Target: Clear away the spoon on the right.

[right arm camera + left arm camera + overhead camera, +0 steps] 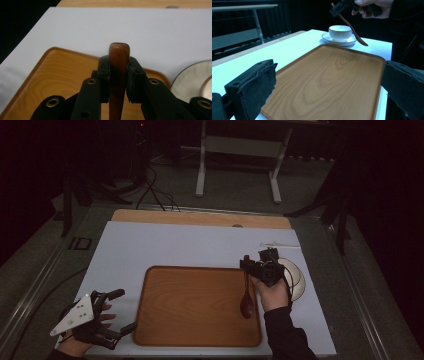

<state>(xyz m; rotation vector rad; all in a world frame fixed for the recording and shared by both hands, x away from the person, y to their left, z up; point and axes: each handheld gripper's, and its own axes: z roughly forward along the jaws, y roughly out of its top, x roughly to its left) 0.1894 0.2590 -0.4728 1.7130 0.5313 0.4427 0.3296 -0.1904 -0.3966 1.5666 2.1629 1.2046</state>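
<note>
The right gripper (252,265), jaws pinching a wooden spoon (246,297) over the tray's (195,330) right edge, likely lowers it next, while the left gripper (117,312) waits, jaws spread.

Smooth wooden tray (197,305), glossy wooden spoon (246,301), glazed cup (340,32).

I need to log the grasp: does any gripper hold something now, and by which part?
The right gripper holds the wooden spoon near the top end of its handle, bowl hanging over the tray. The left gripper is open, holding nothing.
</note>
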